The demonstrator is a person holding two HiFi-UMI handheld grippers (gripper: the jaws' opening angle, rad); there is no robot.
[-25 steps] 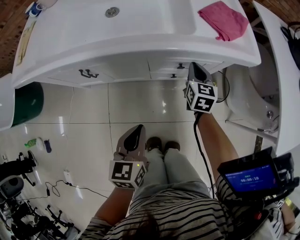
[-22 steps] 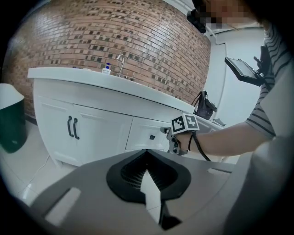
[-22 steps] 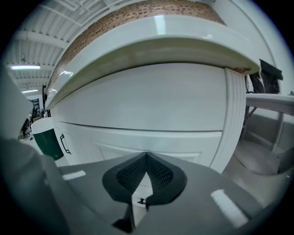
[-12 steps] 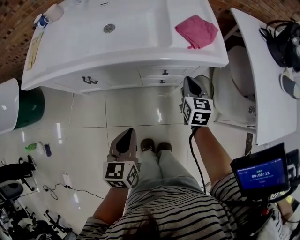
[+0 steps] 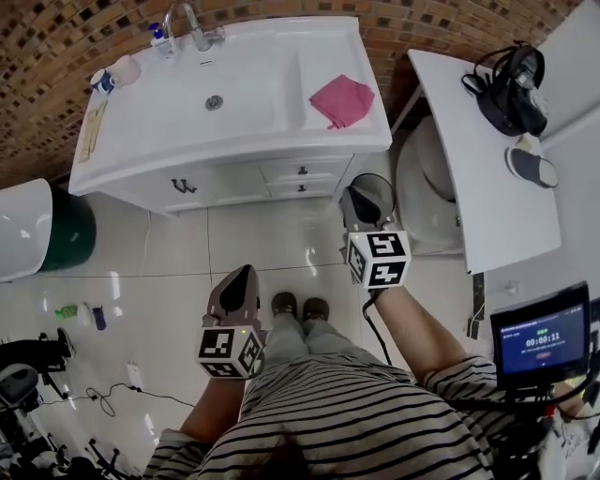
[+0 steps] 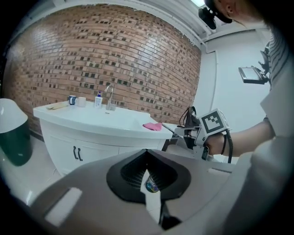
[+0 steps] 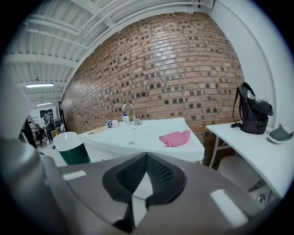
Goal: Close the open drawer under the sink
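Since a second ago the person has stepped back from the sink cabinet (image 5: 234, 178). The right tool (image 5: 367, 187), which was then close up to the drawer fronts, now hangs over the floor (image 5: 169, 272) clear of them. The whole sink (image 5: 234, 94) has come into the head view. The left tool (image 5: 244, 274) has stayed low over the tiles, near the person's shoes (image 5: 295, 306).

The drawers sit under the right part of the sink top, below the pink cloth (image 5: 342, 100) that lies on it. There is an upper drawer (image 5: 302, 172) and a lower drawer (image 5: 302, 188), each a narrow white front with a small dark knob. From above, both fronts look flush with the cabinet face. To their left is a cabinet door with two dark curved handles (image 5: 183, 186).

Both tools are clenched and empty: in each gripper view the black pads meet at the tip. The left gripper view looks toward the sink and catches the right tool at its right side. The right gripper view looks over the basin toward the faucet (image 5: 190, 28) and the brick wall (image 5: 56, 56).

A green bin (image 5: 66, 225) stands on the floor left of the cabinet. On the right is a white desk (image 5: 487, 187) that carries a black bag (image 5: 511, 89).
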